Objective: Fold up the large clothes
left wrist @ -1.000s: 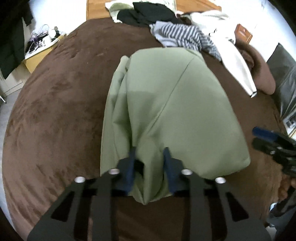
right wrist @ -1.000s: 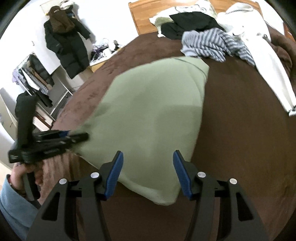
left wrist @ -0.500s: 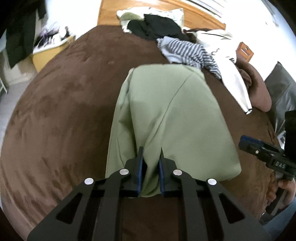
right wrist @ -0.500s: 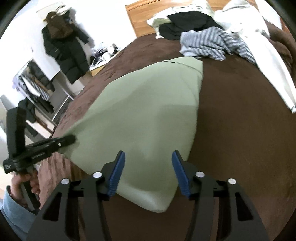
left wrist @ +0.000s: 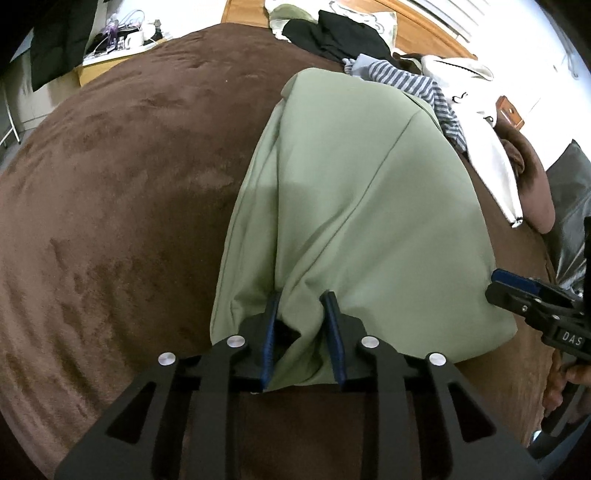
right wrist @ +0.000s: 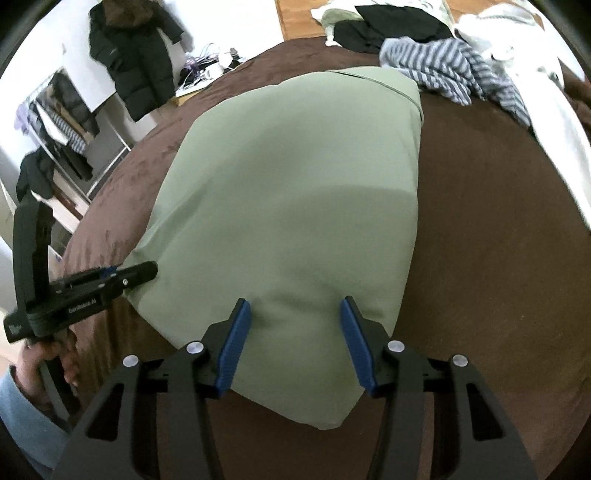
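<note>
A light green garment [left wrist: 369, 221] lies folded lengthwise on the brown bed cover [left wrist: 129, 203]. My left gripper [left wrist: 301, 299] is at its near left edge. A bunched fold of the cloth stands between the jaws, which are opening, and a dark gap shows beside the left pad. My right gripper [right wrist: 293, 302] stands open low over the garment's [right wrist: 295, 203] near right corner, the cloth passing under its blue pads without being pinched. Each gripper also appears in the other's view: the right gripper [left wrist: 517, 291] at the garment's right edge, the left gripper [right wrist: 140, 271] at its left edge.
At the head of the bed lie a striped garment [right wrist: 450, 70], a white garment [right wrist: 546, 92] and a black garment [right wrist: 399, 22]. A black coat [right wrist: 136, 62] hangs on the wall over a cluttered side table. A clothes rack [right wrist: 66, 129] stands left of the bed.
The left jaws pinched the fold tightly half a second ago and now stand wider apart. Both grippers have sunk closer to the bed and the garment's near edge.
</note>
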`<state>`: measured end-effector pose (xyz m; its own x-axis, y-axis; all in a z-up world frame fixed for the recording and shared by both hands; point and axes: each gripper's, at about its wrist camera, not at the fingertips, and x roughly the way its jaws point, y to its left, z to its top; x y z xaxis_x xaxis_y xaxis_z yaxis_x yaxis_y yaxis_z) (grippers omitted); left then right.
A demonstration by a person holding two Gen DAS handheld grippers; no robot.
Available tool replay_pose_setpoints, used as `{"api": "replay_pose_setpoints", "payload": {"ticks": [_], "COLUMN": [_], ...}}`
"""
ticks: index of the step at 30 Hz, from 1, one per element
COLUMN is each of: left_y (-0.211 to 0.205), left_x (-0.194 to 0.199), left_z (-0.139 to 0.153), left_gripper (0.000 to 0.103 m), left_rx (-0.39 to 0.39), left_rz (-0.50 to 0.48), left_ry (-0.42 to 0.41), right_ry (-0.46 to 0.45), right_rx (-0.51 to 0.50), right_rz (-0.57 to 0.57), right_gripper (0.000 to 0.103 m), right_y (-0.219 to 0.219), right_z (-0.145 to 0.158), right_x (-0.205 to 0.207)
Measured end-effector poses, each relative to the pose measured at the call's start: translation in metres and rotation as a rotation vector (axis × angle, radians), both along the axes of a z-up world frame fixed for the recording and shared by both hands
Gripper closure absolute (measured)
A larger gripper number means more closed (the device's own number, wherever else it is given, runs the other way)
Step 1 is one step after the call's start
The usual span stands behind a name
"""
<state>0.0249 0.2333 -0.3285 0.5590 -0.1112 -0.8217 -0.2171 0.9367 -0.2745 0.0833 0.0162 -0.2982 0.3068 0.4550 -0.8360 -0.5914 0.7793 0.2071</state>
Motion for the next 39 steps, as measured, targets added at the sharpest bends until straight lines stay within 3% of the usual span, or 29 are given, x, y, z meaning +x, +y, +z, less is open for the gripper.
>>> {"api": "replay_pose_setpoints", "payload": {"ticks": [10, 13, 14, 15, 17, 18, 20, 24, 31, 39], "left_y": [-0.001, -0.001, 0.000, 0.000, -0.001, -0.001, 0.001, 0.009, 0.022, 0.045], "left_x": [0.001, 0.006, 0.008, 0.009, 0.009, 0.010, 0.016, 0.042, 0.088, 0.118], "left_z": [0.005, 0.016, 0.023, 0.028, 0.047, 0.053, 0.066, 0.068, 0.032, -0.009], "left_gripper": [0.072, 0.064, 0.047, 0.023, 0.009, 0.009, 0.008, 0.007, 0.009, 0.010], "left_rx": [-0.003, -0.008, -0.017, -0.026, -0.002, 0.013, -0.003, -0.031, -0.035, -0.186], "left_rz": [0.015, 0.016, 0.019, 0.015, 0.013, 0.012, -0.009, -0.030, -0.047, -0.084], "left_ry": [0.001, 0.000, -0.011, -0.024, -0.072, -0.085, -0.114, -0.109, 0.000, 0.056], "right_ry": [-0.002, 0.005, -0.002, -0.009, -0.002, 0.006, 0.038, 0.112, 0.255, 0.312], "right_rx": [0.029, 0.079, 0.094, 0.122, 0.212, 0.254, 0.337, 0.375, 0.393, 0.430], "right_rz": [0.008, -0.015, -0.020, -0.031, -0.058, -0.066, -0.096, -0.164, -0.206, -0.164], "right_gripper": [0.051, 0.051, 0.051, 0.046, 0.024, 0.016, 0.016, 0.015, 0.015, 0.017], "right_y": [-0.003, -0.009, -0.012, -0.016, -0.029, -0.035, -0.048, -0.063, -0.067, -0.054], "right_z": [0.001, 0.011, 0.015, 0.023, 0.036, 0.039, 0.041, 0.025, -0.024, -0.047], "right_x": [0.002, 0.008, 0.010, 0.015, 0.027, 0.031, 0.047, 0.079, 0.115, 0.133]}}
